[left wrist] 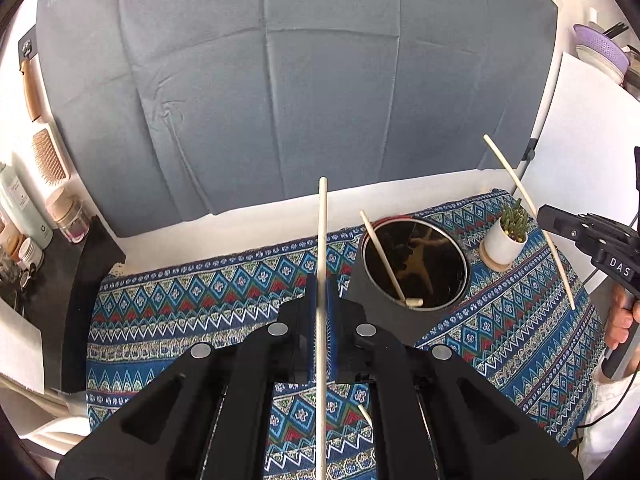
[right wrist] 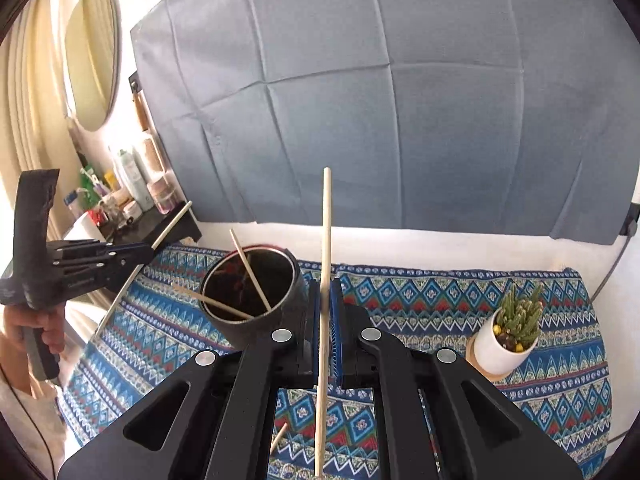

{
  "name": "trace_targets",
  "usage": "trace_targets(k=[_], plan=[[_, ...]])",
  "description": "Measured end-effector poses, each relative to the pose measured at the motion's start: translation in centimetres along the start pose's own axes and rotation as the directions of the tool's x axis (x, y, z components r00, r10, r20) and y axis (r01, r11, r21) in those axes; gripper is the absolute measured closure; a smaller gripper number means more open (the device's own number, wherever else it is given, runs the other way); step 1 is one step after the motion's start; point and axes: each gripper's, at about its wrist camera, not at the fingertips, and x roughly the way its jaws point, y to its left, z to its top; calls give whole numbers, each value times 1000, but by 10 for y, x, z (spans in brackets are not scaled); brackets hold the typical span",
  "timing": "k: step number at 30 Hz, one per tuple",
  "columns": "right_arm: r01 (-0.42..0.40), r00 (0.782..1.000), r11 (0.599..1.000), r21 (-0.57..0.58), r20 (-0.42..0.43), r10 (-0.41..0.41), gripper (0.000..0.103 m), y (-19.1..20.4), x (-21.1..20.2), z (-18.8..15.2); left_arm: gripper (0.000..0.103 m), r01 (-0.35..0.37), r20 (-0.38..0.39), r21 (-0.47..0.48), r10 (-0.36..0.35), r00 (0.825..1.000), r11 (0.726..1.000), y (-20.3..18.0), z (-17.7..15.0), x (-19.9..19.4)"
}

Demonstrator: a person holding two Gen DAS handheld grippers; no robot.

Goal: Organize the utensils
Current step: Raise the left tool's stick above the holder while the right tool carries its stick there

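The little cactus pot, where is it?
The cactus pot stands on the patterned cloth at the right in the right wrist view, apart from the black cup on the other side of the right claw.

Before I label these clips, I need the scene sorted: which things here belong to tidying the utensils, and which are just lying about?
Part of the job:
- chopstick in left hand-held gripper
- chopstick in right hand-held gripper
- black cup holding chopsticks

Lying about:
- potted cactus
- patterned cloth
- toiletry bottles
- mirror
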Motion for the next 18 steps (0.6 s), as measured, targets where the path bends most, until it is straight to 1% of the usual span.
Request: trace_targets(k=[3, 6, 9, 12, 13, 15, 16, 18], plan=[[-18, 1000, 1000, -7, 13, 18, 98, 0, 9, 14, 98, 20, 25, -3, -20, 999, 1000, 1, 17, 5], [-39, 999, 999, -11, 32, 40, 98, 2, 18, 25, 98, 65, 53, -21, -64, 997, 998, 2, 30, 11], [-80, 995, 997, 0, 67, 80, 98, 2, 25, 32, 98, 104, 90, -30, -101, 991, 994, 1, 40, 16], [-124, 985, 992, 22, 123, 120, 98, -1, 31, 34, 98, 157, 136, -33, -151, 979, 987, -1, 47, 21], [-146, 980, 989, 32, 144, 140, 98, -2, 35, 36, 98, 177, 159, -33, -170, 973, 984, -2, 49, 21], [-226, 957, 973, 53, 198, 211, 98, -7, 42, 36, 98, 203, 219, -33, -191, 957, 979, -3, 51, 22], [-249, 947, 966, 66, 225, 228, 98, -9, 45, 36, 98, 208, 249, -28, -195, 949, 978, -4, 52, 22], [-289, 923, 953, 90, 290, 253, 98, -13, 53, 32, 98, 232, 335, -42, -205, 920, 972, -2, 50, 22]])
